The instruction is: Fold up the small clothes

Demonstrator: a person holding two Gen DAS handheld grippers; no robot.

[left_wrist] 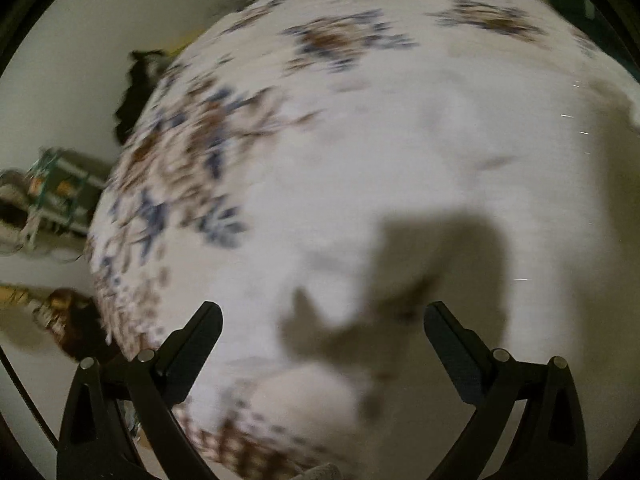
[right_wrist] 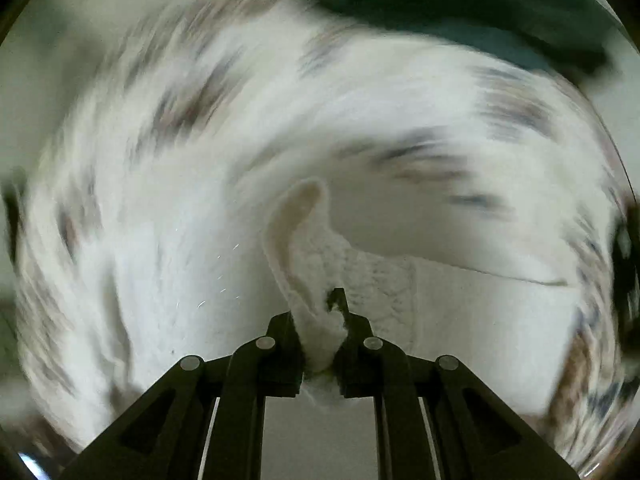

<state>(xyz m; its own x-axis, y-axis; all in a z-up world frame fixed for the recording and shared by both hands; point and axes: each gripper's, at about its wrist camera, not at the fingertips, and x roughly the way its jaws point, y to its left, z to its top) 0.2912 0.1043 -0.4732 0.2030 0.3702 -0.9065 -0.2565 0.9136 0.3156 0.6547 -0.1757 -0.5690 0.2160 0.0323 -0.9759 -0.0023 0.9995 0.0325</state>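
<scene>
My left gripper hangs with its fingers spread wide apart and nothing between them, pointed down at a white garment that lies ahead of both fingertips on a cloth printed with blue and brown flowers. The shadow of the gripper falls on the white fabric just beyond the gap. Off past my left-hand finger, beyond the cloth's edge, sit a dark shape and some blurred clutter on a pale floor; I cannot tell what they are. My right gripper has its fingers drawn together and clamped on a bunched edge of the white garment, whose ribbed, knit-looking band rises straight up from the fingertips and curls over ahead of them. The flowered cloth smears around it in heavy blur, with something dark green far ahead.
</scene>
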